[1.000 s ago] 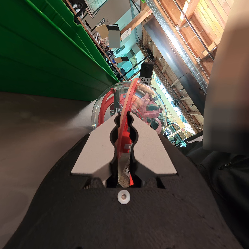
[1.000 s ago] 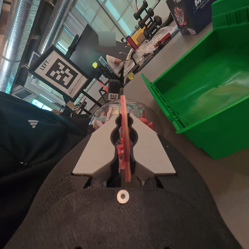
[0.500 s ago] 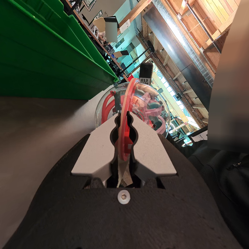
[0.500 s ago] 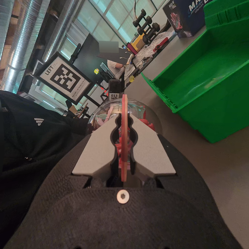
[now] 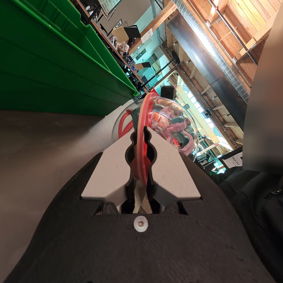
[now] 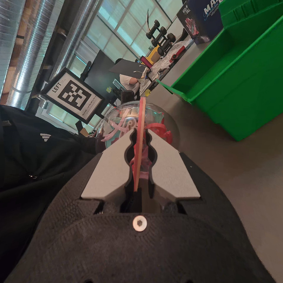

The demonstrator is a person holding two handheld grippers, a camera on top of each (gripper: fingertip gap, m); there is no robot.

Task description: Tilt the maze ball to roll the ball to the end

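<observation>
**Maze ball tipped further, small ball not in sight**

Since a second ago the maze ball (image 5: pixel 154 130) has rolled over in both grasps: in the left wrist view its red rim (image 5: pixel 142 122) leans more to the right and the green bin (image 5: pixel 53 61) fills more of the upper left, while in the right wrist view the bin (image 6: pixel 237 85) has slid upward.

Both grippers hold the toy by that rim, from opposite sides, above the grey desk (image 5: pixel 46 145). The left gripper (image 5: pixel 140 130) has its fingers (image 5: pixel 116 165) narrowed onto the rim, which runs between them. The right gripper (image 6: pixel 140 131) does the same, its fingers (image 6: pixel 168 168) set close on either side of the thin rim (image 6: pixel 141 116); on its right side a slim dark gap shows beside the rim, so that hold may be a little looser.

As for progress, the tilting is clearly under way, but the small ball inside cannot be made out among the pink, teal and red tracks, so how near it is to the end cannot be told. Judging by this, guided tilting remains.
</observation>
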